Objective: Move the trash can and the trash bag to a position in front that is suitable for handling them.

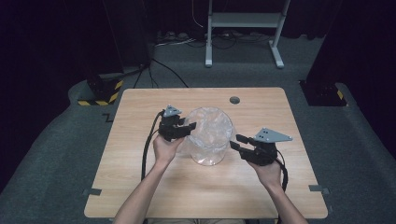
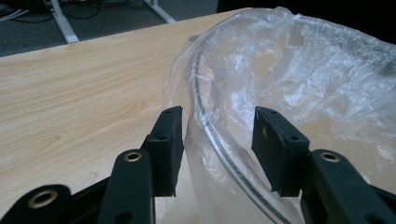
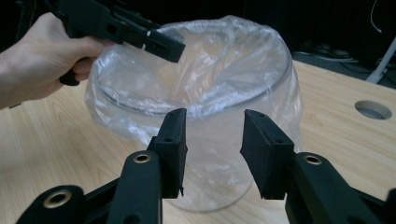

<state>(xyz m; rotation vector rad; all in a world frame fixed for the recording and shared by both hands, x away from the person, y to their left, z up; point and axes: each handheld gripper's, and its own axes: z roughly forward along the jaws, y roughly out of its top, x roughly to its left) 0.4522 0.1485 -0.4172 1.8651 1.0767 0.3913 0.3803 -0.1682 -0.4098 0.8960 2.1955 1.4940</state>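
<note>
From the high view, a clear round container (image 1: 210, 140) stood near the middle of the pale wood-grain bench (image 1: 140, 186), lined with a thin, crinkled plastic bag (image 1: 212, 123) whose edge was folded out over the rim. My left gripper (image 1: 184, 128) was at the container's left side, its jaws reaching over the rim there; my left hand (image 1: 166, 148) held it from below. My right gripper (image 1: 237, 142), with its grey three-cornered plate on top, sat just beside the container's right side, jaws spread and pointing at the wall, held by my right hand (image 1: 268, 170). A round hole (image 1: 234, 100) was cut in the bench near the far edge.

In the left gripper view, my left gripper (image 2: 218, 135) had its flat black jaws spread, one outside the wrinkled, glossy plastic bag (image 2: 299, 70) and one over its inside, straddling the curved rim (image 2: 210, 130). They were not pressed on it.

In the right gripper view, my right gripper (image 3: 212, 140) held its jaws apart with nothing between them, close before the container's (image 3: 210, 186) smooth transparent wall. The plastic bag (image 3: 201, 70) draped in a loose skirt below the rim. Across it, my left hand (image 3: 42, 56) held the left gripper (image 3: 154, 42) above the far rim. The bench hole (image 3: 372, 109) showed at right.
</note>
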